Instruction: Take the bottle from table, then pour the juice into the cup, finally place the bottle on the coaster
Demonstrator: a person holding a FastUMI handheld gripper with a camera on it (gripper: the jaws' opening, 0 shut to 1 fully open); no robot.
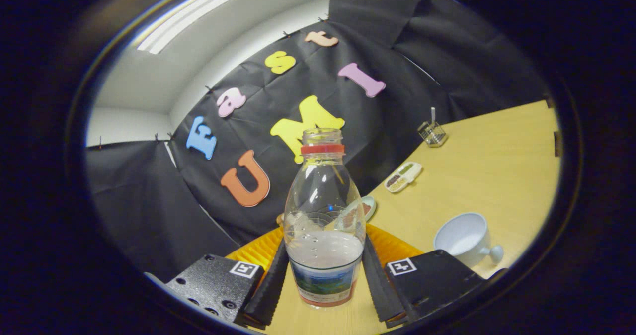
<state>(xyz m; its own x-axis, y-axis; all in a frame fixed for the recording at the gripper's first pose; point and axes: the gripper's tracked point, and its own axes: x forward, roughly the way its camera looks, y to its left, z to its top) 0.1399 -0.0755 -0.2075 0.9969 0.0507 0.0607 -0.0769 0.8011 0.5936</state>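
A clear, uncapped plastic bottle (323, 215) with a red neck ring stands upright between my fingers, its lower third filled with cloudy juice. My gripper (325, 285) is shut on it, one finger (271, 285) pressing each side at the label. A white cup (464, 238) with a stubby handle sits on the wooden table (487, 176), beyond my right finger; it looks empty. An orange ribbed coaster (395, 248) lies just behind the bottle, partly hidden by it and my fingers. I cannot tell whether the bottle's base touches the table.
A small round dish (365, 208) with food lies right behind the bottle. Farther back are an oval dish (403, 176) and a wire basket (432, 133) near the black cloth wall. The whole scene appears tilted.
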